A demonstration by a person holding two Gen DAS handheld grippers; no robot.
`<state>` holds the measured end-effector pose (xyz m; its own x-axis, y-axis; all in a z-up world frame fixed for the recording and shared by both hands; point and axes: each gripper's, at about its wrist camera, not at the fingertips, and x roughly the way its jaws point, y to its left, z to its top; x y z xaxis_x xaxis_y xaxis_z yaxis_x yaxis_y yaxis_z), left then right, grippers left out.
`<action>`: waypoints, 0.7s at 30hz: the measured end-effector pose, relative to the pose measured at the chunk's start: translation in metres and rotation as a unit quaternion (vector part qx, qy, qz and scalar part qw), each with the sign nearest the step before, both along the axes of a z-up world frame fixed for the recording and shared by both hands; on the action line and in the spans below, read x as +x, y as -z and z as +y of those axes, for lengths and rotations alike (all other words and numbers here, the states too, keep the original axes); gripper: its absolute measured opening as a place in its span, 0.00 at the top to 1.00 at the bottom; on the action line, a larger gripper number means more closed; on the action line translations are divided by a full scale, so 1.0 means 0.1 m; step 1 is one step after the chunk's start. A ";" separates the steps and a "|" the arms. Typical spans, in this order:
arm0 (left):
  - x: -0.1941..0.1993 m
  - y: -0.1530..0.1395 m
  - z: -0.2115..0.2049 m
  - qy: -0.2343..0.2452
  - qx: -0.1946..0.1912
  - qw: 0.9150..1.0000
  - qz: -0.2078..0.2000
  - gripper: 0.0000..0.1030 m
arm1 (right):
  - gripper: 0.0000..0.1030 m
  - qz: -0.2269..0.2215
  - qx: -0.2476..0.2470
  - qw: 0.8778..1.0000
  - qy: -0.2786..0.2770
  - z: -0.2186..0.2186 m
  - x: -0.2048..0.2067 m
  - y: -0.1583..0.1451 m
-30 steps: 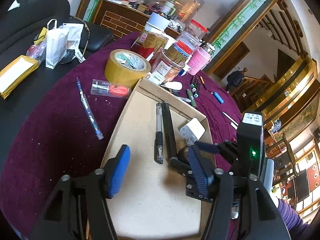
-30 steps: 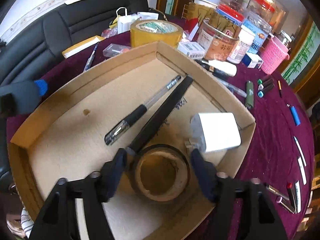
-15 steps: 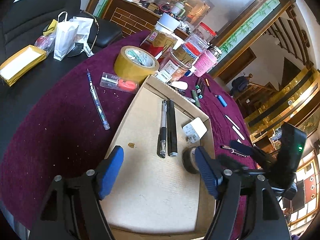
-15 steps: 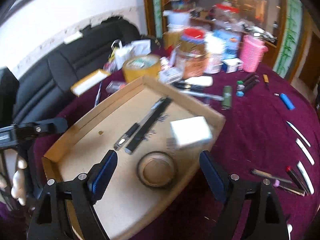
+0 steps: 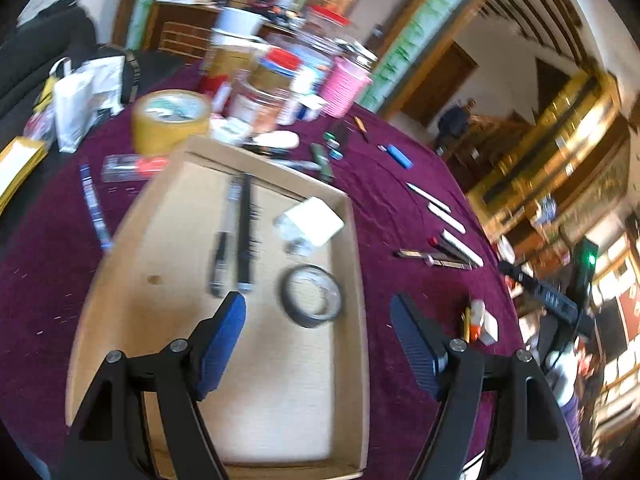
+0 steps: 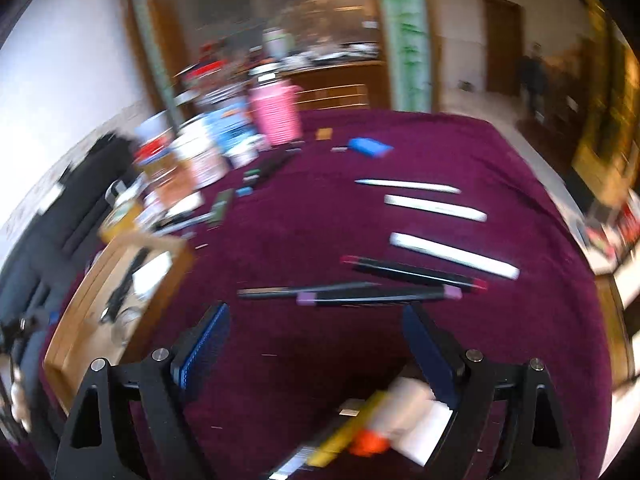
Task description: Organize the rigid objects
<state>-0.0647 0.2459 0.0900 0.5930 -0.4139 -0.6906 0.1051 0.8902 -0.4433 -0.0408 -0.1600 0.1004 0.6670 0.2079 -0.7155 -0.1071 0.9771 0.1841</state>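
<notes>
A shallow cardboard tray [image 5: 256, 380] lies on the purple cloth. It holds two dark pens [image 5: 236, 236], a white charger [image 5: 312, 224] and a black tape roll [image 5: 314, 296]. My left gripper [image 5: 318, 344] is open and empty above the tray's near end. My right gripper [image 6: 316, 350] is open and empty over the cloth, right of the tray [image 6: 76, 328]. Just beyond it lie dark pens [image 6: 360, 294] and white sticks [image 6: 452, 256]. A white, yellow and orange object [image 6: 384, 432] lies under its right finger. This view is blurred.
A yellow tape roll [image 5: 170, 120], jars, a pink cup [image 5: 344, 86] and a blue lighter [image 5: 398, 154] crowd the far side. A blue pen [image 5: 94, 208] lies left of the tray. The right gripper's body [image 5: 560, 300] shows at the table's right edge.
My right gripper has let go of the black tape roll in the tray, lifted away and swung right over the loose pens. My left gripper has shifted right.
</notes>
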 end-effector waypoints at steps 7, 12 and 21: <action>0.12 0.06 -0.71 0.053 0.020 0.998 0.022 0.25 | 0.13 0.012 0.083 0.991 0.102 -1.00 0.07 0.21; 0.20 0.09 -1.26 0.097 0.047 0.994 0.032 0.25 | 0.13 0.017 0.093 0.987 0.130 -1.31 0.25 0.40; 0.73 0.29 -2.29 0.156 0.125 0.979 0.034 0.26 | 0.13 0.030 0.121 0.980 0.156 -1.56 0.37 0.73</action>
